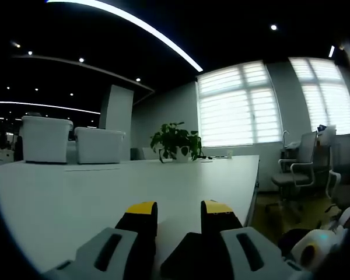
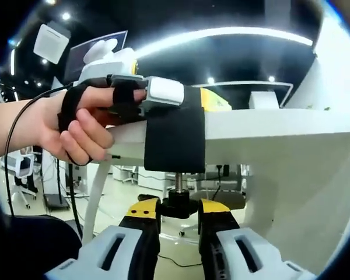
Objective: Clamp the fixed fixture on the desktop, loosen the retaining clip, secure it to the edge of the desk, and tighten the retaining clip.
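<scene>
Right claw (image 2: 179, 211) grips clamp knob (image 2: 178, 205) under table (image 2: 268, 125) edge; hand (image 2: 76, 125) steadies clamp (image 2: 175, 137). Left claw (image 1: 179, 211) open, empty over tabletop (image 1: 105, 192); plant (image 1: 175, 140), chairs (image 1: 297, 166) beyond.

In the left gripper view, the left gripper (image 1: 179, 213) sits low over the near part of the desk (image 1: 105, 186), near its right edge. A potted plant (image 1: 176, 142) stands on the far end of the desk. Two boxes (image 1: 73, 140) stand side by side at the far left. Office chairs (image 1: 300, 166) stand to the right, beyond the desk edge.

In the right gripper view, the fixture (image 2: 175, 137) wraps the desk edge (image 2: 268, 125). A hand (image 2: 76, 125) holds the other gripper on it from the left. Its screw knob (image 2: 178, 204) hangs below, between the jaws of the right gripper (image 2: 179, 211).
</scene>
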